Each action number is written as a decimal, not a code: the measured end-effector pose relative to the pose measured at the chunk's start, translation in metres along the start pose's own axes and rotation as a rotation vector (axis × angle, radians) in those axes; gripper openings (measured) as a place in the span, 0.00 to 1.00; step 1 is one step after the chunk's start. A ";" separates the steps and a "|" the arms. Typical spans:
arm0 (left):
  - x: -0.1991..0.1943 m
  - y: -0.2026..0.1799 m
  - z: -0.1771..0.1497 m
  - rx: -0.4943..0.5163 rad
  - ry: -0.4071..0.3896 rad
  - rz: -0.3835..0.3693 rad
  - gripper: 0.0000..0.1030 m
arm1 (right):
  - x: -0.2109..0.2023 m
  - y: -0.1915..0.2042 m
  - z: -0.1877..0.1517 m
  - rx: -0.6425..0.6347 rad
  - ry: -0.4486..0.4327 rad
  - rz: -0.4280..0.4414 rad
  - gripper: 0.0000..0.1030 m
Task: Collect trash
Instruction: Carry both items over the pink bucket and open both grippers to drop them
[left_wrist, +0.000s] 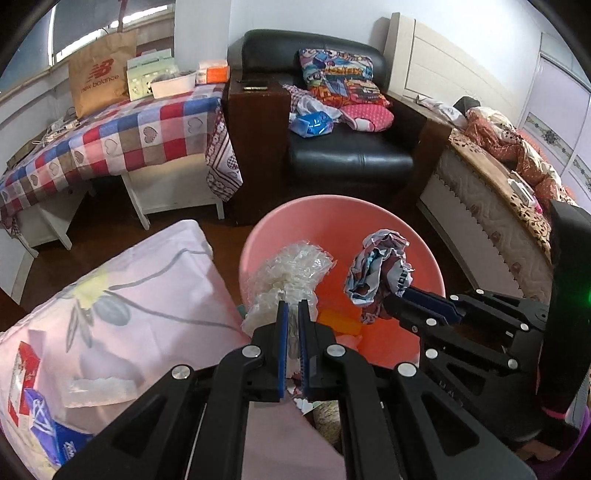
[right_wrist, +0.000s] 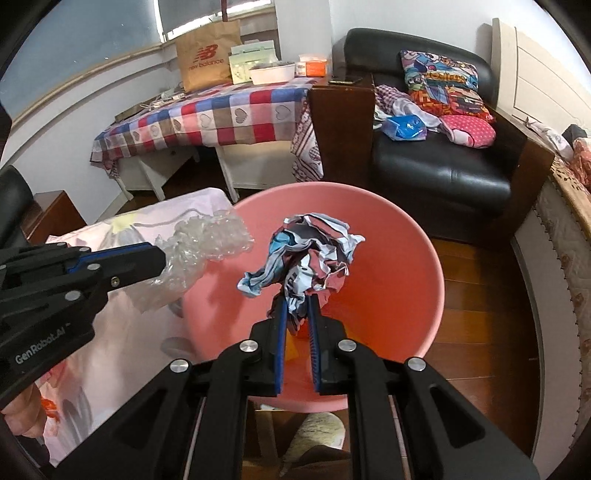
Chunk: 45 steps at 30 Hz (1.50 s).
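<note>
A pink basin (left_wrist: 424, 258) is seen in the lower middle of both views, its rim tilted toward the cameras and an orange piece (left_wrist: 338, 322) lying inside it. In the left wrist view the left gripper (left_wrist: 292, 308) rises from the bottom centre of the frame; its blue-padded jaws are drawn close together and pinch a wad of clear crumpled plastic (left_wrist: 291, 269), which is held over the near-left rim of the basin. To the right of it in the same frame, the right gripper (left_wrist: 393, 299) enters from the lower right and is clamped on a crumpled printed paper ball (left_wrist: 378, 269) — held above the basin's interior.

In the right wrist view the same is shown from the other side: the right gripper (right_wrist: 297, 306) is pressed shut on the paper ball (right_wrist: 306, 251) at the frame's centre, above the basin (right_wrist: 406, 240), while the left gripper (right_wrist: 159, 258) comes in from the left edge with the plastic wad (right_wrist: 207, 240) at the basin's left rim.

A surface draped in pink floral cloth (left_wrist: 147, 280) lies at the lower left, just beside the basin; a tissue packet (left_wrist: 48, 435) and a red-and-white wrapper (left_wrist: 24, 384) rest on it. Farther back, a table with a checked cloth (left_wrist: 129, 136) is placed at the upper left, a black armchair (left_wrist: 351, 158) at the upper centre, and a bed (left_wrist: 491, 192) along the right.
</note>
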<state>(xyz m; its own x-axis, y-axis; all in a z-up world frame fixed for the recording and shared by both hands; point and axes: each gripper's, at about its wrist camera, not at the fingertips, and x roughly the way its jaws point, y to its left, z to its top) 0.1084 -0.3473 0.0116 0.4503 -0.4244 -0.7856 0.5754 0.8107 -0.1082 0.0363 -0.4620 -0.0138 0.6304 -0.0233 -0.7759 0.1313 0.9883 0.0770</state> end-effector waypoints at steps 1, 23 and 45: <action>0.005 -0.002 0.002 -0.001 0.006 0.000 0.05 | 0.002 -0.002 0.000 0.000 0.004 -0.003 0.11; 0.064 -0.019 0.010 0.002 0.102 0.021 0.05 | 0.035 -0.020 0.000 0.027 0.054 0.001 0.11; 0.053 -0.026 0.006 0.000 0.076 0.005 0.29 | 0.034 -0.038 -0.008 0.108 0.070 0.022 0.13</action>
<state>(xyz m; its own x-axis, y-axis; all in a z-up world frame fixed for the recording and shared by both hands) 0.1218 -0.3935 -0.0236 0.4001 -0.3884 -0.8301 0.5733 0.8127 -0.1040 0.0463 -0.4996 -0.0478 0.5797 0.0129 -0.8148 0.2017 0.9665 0.1588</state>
